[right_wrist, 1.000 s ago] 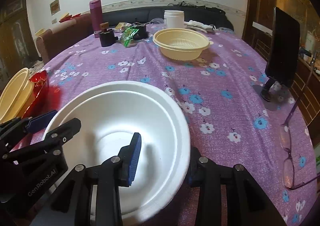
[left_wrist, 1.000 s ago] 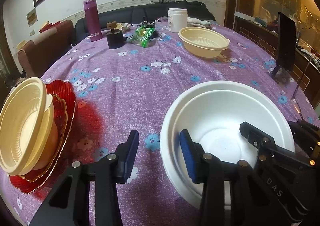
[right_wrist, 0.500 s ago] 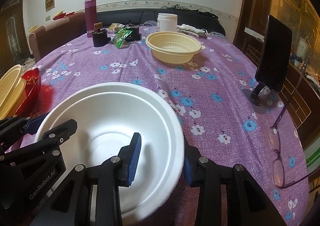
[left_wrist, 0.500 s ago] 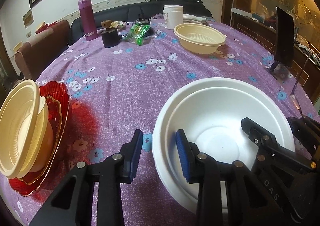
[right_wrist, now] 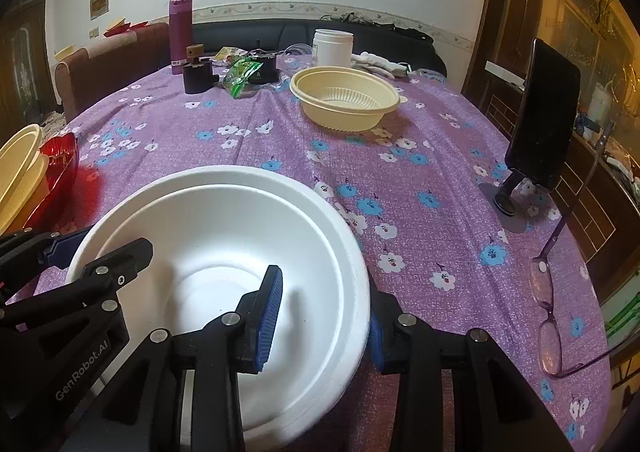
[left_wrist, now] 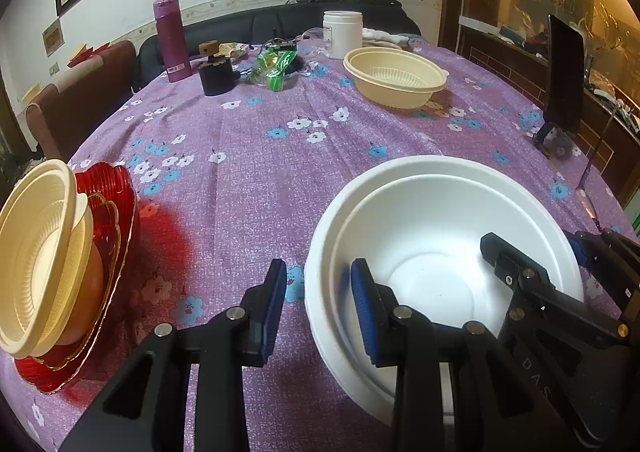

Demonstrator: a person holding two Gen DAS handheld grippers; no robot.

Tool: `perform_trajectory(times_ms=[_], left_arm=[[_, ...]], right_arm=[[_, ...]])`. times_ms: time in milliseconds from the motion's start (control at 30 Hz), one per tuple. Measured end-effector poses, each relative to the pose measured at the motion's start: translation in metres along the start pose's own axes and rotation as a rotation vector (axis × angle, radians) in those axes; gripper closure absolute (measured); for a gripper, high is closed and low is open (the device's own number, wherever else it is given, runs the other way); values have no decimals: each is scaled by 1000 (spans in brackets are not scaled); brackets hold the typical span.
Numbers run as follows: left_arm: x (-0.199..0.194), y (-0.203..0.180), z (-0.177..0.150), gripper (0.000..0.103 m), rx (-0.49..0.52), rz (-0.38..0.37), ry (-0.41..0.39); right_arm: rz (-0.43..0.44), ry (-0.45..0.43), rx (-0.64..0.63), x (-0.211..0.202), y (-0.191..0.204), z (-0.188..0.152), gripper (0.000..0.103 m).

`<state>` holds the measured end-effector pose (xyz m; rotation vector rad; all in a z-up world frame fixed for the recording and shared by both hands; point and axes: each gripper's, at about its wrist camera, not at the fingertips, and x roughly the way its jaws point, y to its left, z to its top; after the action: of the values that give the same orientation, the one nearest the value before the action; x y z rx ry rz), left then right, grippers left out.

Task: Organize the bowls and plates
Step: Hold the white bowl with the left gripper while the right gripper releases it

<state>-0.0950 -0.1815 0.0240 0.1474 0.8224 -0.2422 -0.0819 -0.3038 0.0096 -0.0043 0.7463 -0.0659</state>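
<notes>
Roughly 2 nested white bowls [left_wrist: 440,236], 3 cream bowls, 1 red plate [left_wrist: 116,204]

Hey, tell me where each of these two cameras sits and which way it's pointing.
Left wrist: rides the left gripper, facing across the table; its fingers straddle the white bowl's left rim, and the right gripper shows at right.
Right wrist: rides the right gripper, facing the same way, straddling the white bowl's right rim; the left gripper shows at left.
Both share the white bowl, yellow bowl and red plate.
</notes>
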Motion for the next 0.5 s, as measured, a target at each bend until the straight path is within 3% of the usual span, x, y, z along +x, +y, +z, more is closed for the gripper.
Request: perform_trajectory(times_ms=[333,500], left_arm=[[1,-2,0,71,15,-4,6],[1,-1,0,75,9,-13,4]], right_arm=[[-3,-7,12,-2,-2,0,63],[96,-39,67,-7,-14,-1,62]])
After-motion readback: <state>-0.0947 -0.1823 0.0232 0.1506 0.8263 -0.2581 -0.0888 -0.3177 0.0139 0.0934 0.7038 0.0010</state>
